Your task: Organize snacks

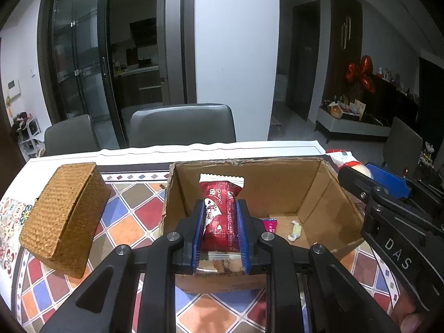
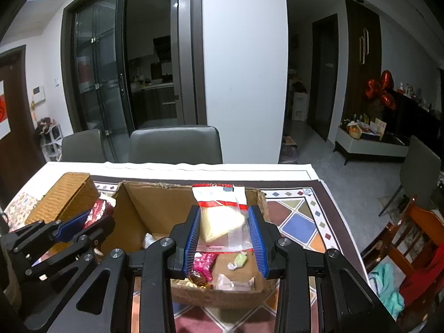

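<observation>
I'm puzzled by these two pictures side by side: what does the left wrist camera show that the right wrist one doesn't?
Only the left wrist view shows the left claw gripping a red foil snack bar face on. Only the right wrist view shows the right claw gripping a clear packet of pale cake, plus a white wrapped sweet below. Both show the open cardboard box, the woven brown box and the patterned tablecloth.

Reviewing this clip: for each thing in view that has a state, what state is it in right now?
Left gripper: shut on the red snack bar, above the box.
Right gripper: shut on the clear bag, above the box.
Cardboard box: open-topped, a few small sweets on its floor.
Woven basket: tipped, leaning on its side.
Green sweet: wrapped, lying in the box.
</observation>
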### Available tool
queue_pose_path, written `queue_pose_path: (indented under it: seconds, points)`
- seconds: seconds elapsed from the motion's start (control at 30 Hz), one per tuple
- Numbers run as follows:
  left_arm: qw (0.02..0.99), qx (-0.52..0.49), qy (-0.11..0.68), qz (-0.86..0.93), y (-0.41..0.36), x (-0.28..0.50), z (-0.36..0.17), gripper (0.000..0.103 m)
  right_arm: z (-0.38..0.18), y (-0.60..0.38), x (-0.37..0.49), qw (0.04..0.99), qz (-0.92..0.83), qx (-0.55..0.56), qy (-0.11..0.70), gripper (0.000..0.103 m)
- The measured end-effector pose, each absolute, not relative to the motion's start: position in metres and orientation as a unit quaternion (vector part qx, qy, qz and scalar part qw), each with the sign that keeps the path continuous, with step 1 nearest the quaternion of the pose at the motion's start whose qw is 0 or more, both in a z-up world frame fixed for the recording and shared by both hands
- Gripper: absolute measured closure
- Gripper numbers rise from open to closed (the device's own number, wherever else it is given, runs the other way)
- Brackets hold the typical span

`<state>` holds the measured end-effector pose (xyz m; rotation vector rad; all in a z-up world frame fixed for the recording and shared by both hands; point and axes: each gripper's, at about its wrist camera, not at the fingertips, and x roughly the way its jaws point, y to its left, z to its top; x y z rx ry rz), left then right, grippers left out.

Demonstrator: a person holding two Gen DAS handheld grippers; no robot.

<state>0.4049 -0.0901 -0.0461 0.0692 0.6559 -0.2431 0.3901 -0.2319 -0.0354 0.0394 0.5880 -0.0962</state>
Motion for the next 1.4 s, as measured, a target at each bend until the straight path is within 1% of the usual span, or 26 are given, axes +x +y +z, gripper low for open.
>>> queue_pose_path:
  seconds: [0.23, 0.27, 0.3, 0.33, 0.37, 0.4, 0.43, 0.47, 0.5, 0.53, 0.63, 1.0, 1.4]
  points:
    - [0.936, 0.031, 0.328, -0.121, -0.09, 0.412, -0.052, 0.079, -0.043, -0.232, 0.401, 0.952, -0.045, 0.015, 0.303, 0.067]
    - [0.936, 0.033, 0.328, -0.121, -0.09, 0.412, -0.052, 0.076, -0.044, -0.232, 0.401, 0.952, -0.045, 0.014, 0.304, 0.067]
    - [0.937, 0.032, 0.327, -0.12, -0.089, 0.413, -0.052, 0.069, -0.045, -0.231, 0.401, 0.952, -0.045, 0.011, 0.304, 0.066]
    - [0.937, 0.031, 0.326, -0.118, -0.089, 0.412, -0.052, 0.065, -0.045, -0.23, 0.401, 0.952, -0.045, 0.008, 0.304, 0.066]
    - [0.938, 0.031, 0.325, -0.117, -0.088, 0.413, -0.052, 0.064, -0.045, -0.23, 0.402, 0.952, -0.045, 0.006, 0.304, 0.066]
    - [0.938, 0.032, 0.325, -0.116, -0.088, 0.412, -0.051, 0.063, -0.045, -0.23, 0.402, 0.951, -0.046, 0.004, 0.304, 0.062]
    - [0.938, 0.033, 0.324, -0.115, -0.088, 0.412, -0.051, 0.061, -0.046, -0.23, 0.402, 0.951, -0.048, 0.005, 0.304, 0.052]
    - [0.939, 0.033, 0.324, -0.112, -0.087, 0.412, -0.051, 0.059, -0.046, -0.231, 0.402, 0.952, -0.05, 0.005, 0.303, 0.048]
    - [0.94, 0.033, 0.322, -0.109, -0.085, 0.411, -0.051, 0.055, -0.045, -0.232, 0.401, 0.952, -0.052, 0.005, 0.302, 0.042]
    - [0.94, 0.033, 0.321, -0.106, -0.084, 0.411, -0.05, 0.052, -0.045, -0.232, 0.401, 0.952, -0.054, 0.004, 0.301, 0.04]
    - [0.942, 0.032, 0.319, -0.099, -0.08, 0.409, -0.049, 0.047, -0.045, -0.232, 0.399, 0.952, -0.056, 0.003, 0.301, 0.038]
    - [0.946, 0.032, 0.31, -0.089, -0.074, 0.396, -0.037, 0.047, -0.037, -0.228, 0.389, 0.954, -0.056, 0.005, 0.294, 0.038]
    - [0.953, 0.04, 0.289, -0.083, -0.073, 0.346, -0.004, 0.045, -0.009, -0.23, 0.344, 0.961, -0.057, 0.012, 0.272, 0.038]
